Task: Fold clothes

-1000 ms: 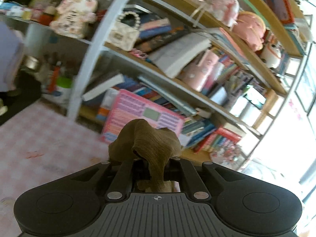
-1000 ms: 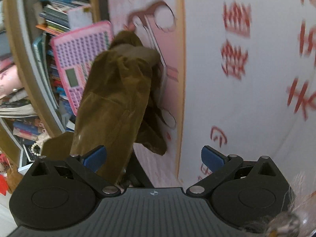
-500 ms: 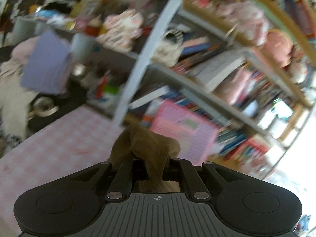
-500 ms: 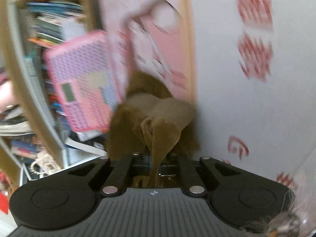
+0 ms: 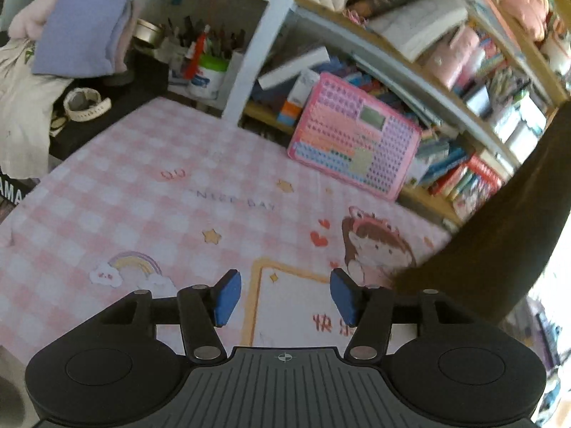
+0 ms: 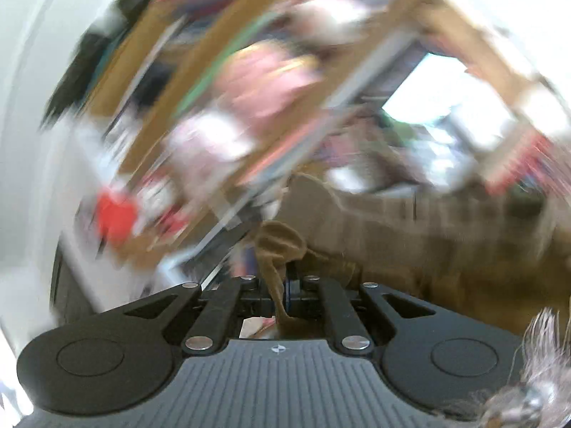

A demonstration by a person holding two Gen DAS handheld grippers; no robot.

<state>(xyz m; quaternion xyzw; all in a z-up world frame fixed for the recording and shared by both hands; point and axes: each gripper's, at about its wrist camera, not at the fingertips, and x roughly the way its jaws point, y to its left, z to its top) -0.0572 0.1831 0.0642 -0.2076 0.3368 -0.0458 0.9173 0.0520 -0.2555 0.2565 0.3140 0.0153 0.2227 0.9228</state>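
A brown ribbed garment (image 5: 499, 235) hangs at the right of the left wrist view, its lower end near the pink checked tablecloth (image 5: 142, 196). My left gripper (image 5: 285, 299) hovers above the cloth with its jaws opening and nothing between the blue pads (image 5: 226, 297). In the blurred right wrist view my right gripper (image 6: 282, 285) is shut on a bunched fold of the brown garment (image 6: 282, 246), and the rest of the fabric trails off to the right.
A pink toy keyboard (image 5: 353, 139) leans against a crowded bookshelf (image 5: 410, 57) at the back of the table. A lilac folded cloth (image 5: 82, 25), a pen pot (image 5: 207, 71) and a white watch (image 5: 87, 105) sit at the back left. The right wrist view is smeared by motion.
My left gripper let go of the brown garment and tipped down toward the tablecloth. My right gripper closed on the garment, then swung up from the table to face the shelves.
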